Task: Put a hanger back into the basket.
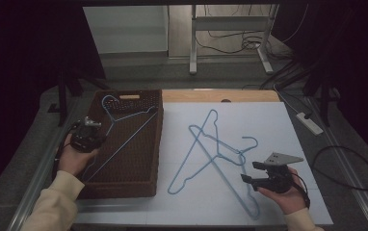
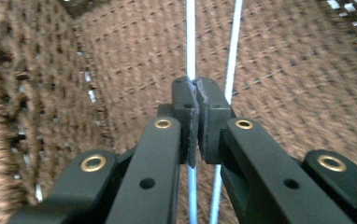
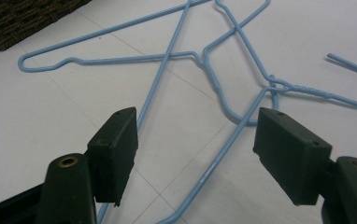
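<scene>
A brown woven basket (image 1: 138,187) stands at the table's left, its weave (image 2: 120,56) close up in the left gripper view. Inside lies a blue wire hanger (image 1: 129,138). My left gripper (image 1: 95,137) reaches into the basket, and its jaws (image 2: 196,88) are shut on one wire of that hanger (image 2: 191,42). Two more blue hangers lie crossed on the white surface, one (image 1: 187,155) nearer the basket and one (image 1: 220,168) stretching toward the front. My right gripper (image 1: 250,172) hovers open just right of them, its jaws (image 3: 195,135) spread over their wires (image 3: 168,51).
A corner of the basket (image 3: 17,18) shows at the top left of the right gripper view. A white power strip (image 1: 309,122) and cables lie off the table's right edge. A wooden strip (image 1: 220,95) runs along the back of the white surface (image 1: 269,120).
</scene>
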{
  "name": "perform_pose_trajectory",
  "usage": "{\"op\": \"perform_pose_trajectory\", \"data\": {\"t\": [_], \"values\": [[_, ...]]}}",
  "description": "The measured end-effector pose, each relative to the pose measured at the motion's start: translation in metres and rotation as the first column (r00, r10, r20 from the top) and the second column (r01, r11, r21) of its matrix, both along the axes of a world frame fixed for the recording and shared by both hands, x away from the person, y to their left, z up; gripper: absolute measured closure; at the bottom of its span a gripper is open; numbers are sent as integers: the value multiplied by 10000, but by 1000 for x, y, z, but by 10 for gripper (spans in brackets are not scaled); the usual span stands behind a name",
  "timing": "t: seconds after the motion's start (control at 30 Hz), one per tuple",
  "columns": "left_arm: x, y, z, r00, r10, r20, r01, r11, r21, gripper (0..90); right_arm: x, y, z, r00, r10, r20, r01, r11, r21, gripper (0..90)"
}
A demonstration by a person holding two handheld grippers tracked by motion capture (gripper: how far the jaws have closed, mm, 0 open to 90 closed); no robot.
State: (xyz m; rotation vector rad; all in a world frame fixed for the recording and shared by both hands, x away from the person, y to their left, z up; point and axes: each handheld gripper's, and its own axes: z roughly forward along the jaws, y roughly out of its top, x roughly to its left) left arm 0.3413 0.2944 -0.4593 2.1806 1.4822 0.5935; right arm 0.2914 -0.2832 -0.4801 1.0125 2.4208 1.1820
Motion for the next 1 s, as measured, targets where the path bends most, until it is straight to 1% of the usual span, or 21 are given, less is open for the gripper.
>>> {"op": "perform_pose_trajectory", "data": {"t": [0.07,0.1,0.13,0.17,0.23,0.3,0.33,0.4,0.47,0.5,0.6,0.63,0.67,0.73,0.77,0.83,0.87,0.93,1.0], "values": [[1,1,-1,10000,47,5,-47,10000,34,833,0,0,0,10000,12,-2,-12,10000,-3,315],[0,1,0,9999,77,70,-78,9999,67,811,0,0,0,10000,14,0,-14,10000,-4,315],[-1,1,1,9996,145,232,-147,9998,108,774,0,0,0,10000,13,-1,-13,10000,5,315],[-3,1,3,9988,208,437,-214,9997,122,717,0,0,0,10000,16,-7,-16,10000,11,315],[-7,2,8,9967,316,743,-316,9995,-12,603,0,-1,0,10000,3,-14,-3,10000,6,315],[-15,1,17,9917,466,1200,-429,9985,-331,504,0,-1,0,10000,-13,-4,13,10000,37,315],[-19,0,21,9894,403,1399,-318,9976,-619,474,0,-1,0,10000,-19,-8,19,10000,33,315],[-27,-1,29,9854,176,1694,29,9928,-1202,430,0,-1,0,10000,-7,-12,7,10000,7,315],[-35,-5,36,9799,-219,1983,590,9813,-1833,389,1,-1,0,10000,1,-4,-1,10000,-3,315],[-37,-5,37,9778,-285,2077,706,9776,-1981,380,1,-1,0,10000,-26,1,26,10000,27,315],[-46,-9,41,9696,-613,2369,1220,9602,-2511,371,2,-3,0,10000,-79,-1,79,9999,85,314],[-48,-11,41,9673,-689,2442,1337,9563,-2599,368,2,-4,1,9999,-122,18,122,9999,108,314],[-54,-15,42,9622,-937,2555,1637,9493,-2685,364,2,-5,1,9999,-163,4,163,9998,135,313],[-59,-19,42,9583,-1088,2642,1828,9441,-2744,360,4,-7,1,9996,-274,16,274,9994,189,311],[-65,-24,43,9529,-1269,2753,2050,9387,-2770,359,4,-8,1,9996,-284,6,284,9994,188,310],[-72,-29,44,9457,-1430,2919,2284,9314,-2834,357,6,-8,1,9994,-337,7,337,9992,194,308],[-76,-33,44,9405,-1534,3033,2450,9245,-2919,357,6,-8,1,9995,-329,-14,329,9993,178,308],[-81,-38,43,9349,-1735,3096,2689,9156,-2988,355,6,-8,1,9995,-313,8,313,9995,103,308],[-85,-45,41,9299,-1936,3126,2886,9112,-2941,354,6,-8,2,9995,-304,61,304,9995,40,307]]}}
